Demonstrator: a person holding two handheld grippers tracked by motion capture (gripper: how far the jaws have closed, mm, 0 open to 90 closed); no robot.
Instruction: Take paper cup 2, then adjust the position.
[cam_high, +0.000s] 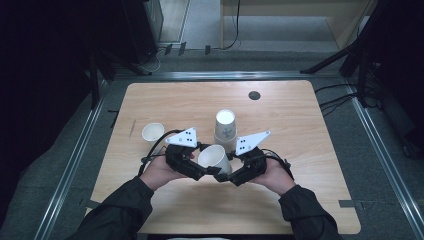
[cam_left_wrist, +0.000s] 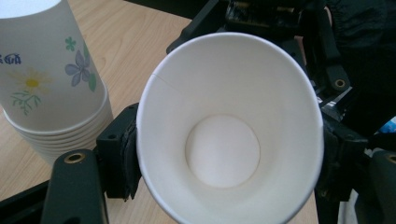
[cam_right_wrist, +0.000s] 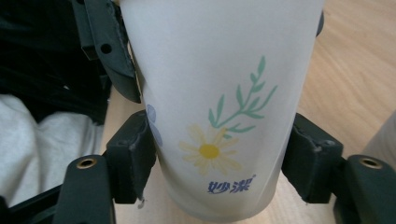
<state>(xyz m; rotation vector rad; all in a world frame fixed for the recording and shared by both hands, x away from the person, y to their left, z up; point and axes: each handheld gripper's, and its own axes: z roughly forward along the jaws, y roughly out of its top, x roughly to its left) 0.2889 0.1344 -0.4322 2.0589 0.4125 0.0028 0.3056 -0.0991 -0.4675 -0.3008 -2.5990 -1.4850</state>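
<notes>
Both tools meet over the middle of the bench's near edge, with one paper cup (cam_high: 216, 159) between them, lifted and tipped so its mouth faces the person. The left tool (cam_high: 206, 172) pinches it, pads squeezing the rim slightly oval. The right tool (cam_high: 226, 176) brackets the cup's flowered wall; its left pad touches, but I cannot tell whether it grips. This looks like a handover from right to left. Next, the right should back away cleanly. An upturned stack of cups (cam_high: 225, 129) stands just behind; a single cup (cam_high: 153, 133) sits toward the left edge.
</notes>
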